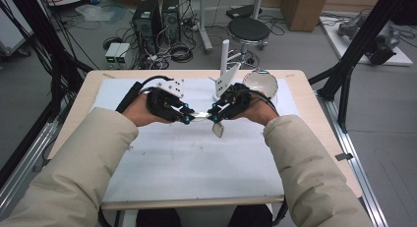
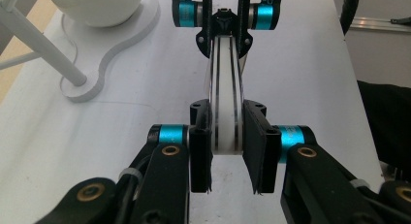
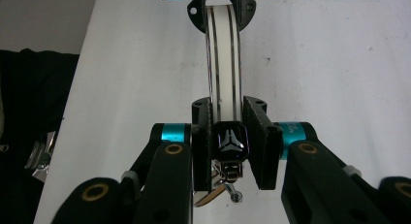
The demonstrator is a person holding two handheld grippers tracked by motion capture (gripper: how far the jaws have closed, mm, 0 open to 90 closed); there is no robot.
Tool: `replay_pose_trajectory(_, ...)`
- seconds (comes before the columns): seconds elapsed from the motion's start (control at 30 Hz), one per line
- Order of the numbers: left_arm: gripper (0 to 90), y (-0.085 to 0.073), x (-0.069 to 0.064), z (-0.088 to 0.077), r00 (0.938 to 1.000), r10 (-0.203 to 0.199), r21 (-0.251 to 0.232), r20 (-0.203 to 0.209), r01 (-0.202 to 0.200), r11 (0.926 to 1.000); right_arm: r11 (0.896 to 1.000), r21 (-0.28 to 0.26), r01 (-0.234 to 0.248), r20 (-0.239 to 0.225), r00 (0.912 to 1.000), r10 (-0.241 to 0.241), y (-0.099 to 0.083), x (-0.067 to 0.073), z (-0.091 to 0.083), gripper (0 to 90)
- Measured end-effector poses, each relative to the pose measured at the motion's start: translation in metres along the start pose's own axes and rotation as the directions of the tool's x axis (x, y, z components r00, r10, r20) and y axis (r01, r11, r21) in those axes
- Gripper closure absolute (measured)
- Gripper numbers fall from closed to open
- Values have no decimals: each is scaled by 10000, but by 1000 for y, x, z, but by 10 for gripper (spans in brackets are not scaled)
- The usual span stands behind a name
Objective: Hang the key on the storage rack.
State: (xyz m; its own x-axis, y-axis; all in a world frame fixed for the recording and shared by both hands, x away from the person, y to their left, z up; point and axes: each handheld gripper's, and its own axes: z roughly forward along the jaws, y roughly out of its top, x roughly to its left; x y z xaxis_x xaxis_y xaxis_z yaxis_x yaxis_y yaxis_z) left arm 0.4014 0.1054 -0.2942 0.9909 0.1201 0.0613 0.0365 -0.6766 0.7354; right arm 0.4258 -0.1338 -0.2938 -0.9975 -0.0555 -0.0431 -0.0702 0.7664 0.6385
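Left gripper (image 1: 186,118) at 9 o'clock of table centre, jaws clamped on one end of strap (image 2: 224,88). Strap: flat white band, thin dark edge stripes, smooth, slightly bowed; long axis runs 9-to-3 across table between both grippers, held above white mat (image 1: 187,163). Right gripper (image 1: 214,115) at 3 o'clock end, jaws gripping glossy black buckle (image 3: 231,141) bearing three-pointed emblem; metal clip and tan tag (image 3: 209,197) dangle below. Behind, 1 o'clock: white stand (image 1: 223,77) with curved flat base, round white bowl (image 1: 260,84).
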Motion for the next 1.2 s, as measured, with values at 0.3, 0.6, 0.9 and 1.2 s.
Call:
replay_pose_trajectory(0.3, 256, -20, 7, -22, 9888, -1002, -2146, -1102, 748, 9738, 9832, -988, -1532, 812, 9835, 1614, -14, -13, -20, 746)
replay_pose_trajectory(0.6, 17, -46, 0, -49, 9598, -1923, -3244, -2044, 1190, 9384, 9250, -2545, -2822, 1364, 9364, 3232, -35, -31, -40, 746)
replay_pose_trajectory(0.9, 17, -87, -12, -74, 9170, -2645, -4164, -2987, 1241, 9007, 8794, -3359, -3373, 1676, 8974, 4082, -50, -46, -46, 746)
replay_pose_trajectory(1.2, 17, -132, -33, -90, 8782, -3140, -5001, -3609, 1020, 8599, 8386, -3716, -3984, 1645, 8607, 4818, -65, -62, -43, 746)
